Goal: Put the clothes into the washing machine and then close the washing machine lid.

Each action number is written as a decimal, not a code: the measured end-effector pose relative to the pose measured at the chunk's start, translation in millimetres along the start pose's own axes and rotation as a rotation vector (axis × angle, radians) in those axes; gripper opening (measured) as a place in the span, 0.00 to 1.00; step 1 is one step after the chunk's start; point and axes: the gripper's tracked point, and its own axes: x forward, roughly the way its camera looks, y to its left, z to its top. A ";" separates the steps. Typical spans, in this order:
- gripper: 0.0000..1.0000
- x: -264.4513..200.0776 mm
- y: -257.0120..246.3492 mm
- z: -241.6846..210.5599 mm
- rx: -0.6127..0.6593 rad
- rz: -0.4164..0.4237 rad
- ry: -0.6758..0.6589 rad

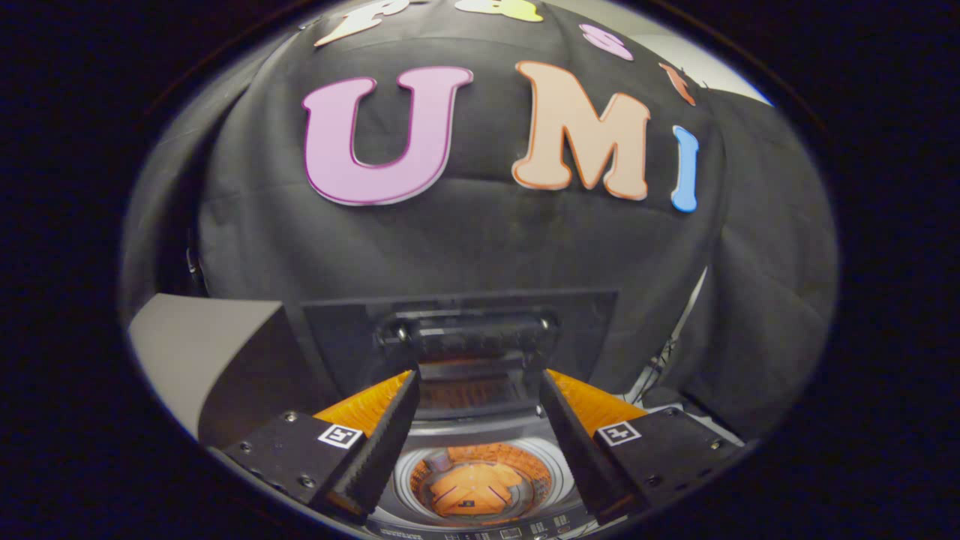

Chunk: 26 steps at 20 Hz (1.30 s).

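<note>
A grey panel (202, 352) stood left of the dark top-loading washing machine (480, 517). The gripper (478, 386) hung over its round drum opening, jaws spread wide, holding nothing. Orange clothes (476, 487) lay inside the drum, below the raised dark glass lid (465, 337) ahead.

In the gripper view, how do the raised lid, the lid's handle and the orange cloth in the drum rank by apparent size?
1. Raised lid
2. Handle
3. Orange cloth

Handle and cloth look close; the cloth lies deeper, so true size is unsure. Gripper open.
</note>
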 end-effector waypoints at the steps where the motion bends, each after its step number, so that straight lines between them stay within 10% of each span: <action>1: 0.98 0.9 2.2 15.8 -0.022 -0.004 -0.022; 9: 0.98 48.5 28.3 63.6 -0.155 0.001 -0.103; 26: 0.99 134.2 9.0 37.8 0.070 0.090 -0.147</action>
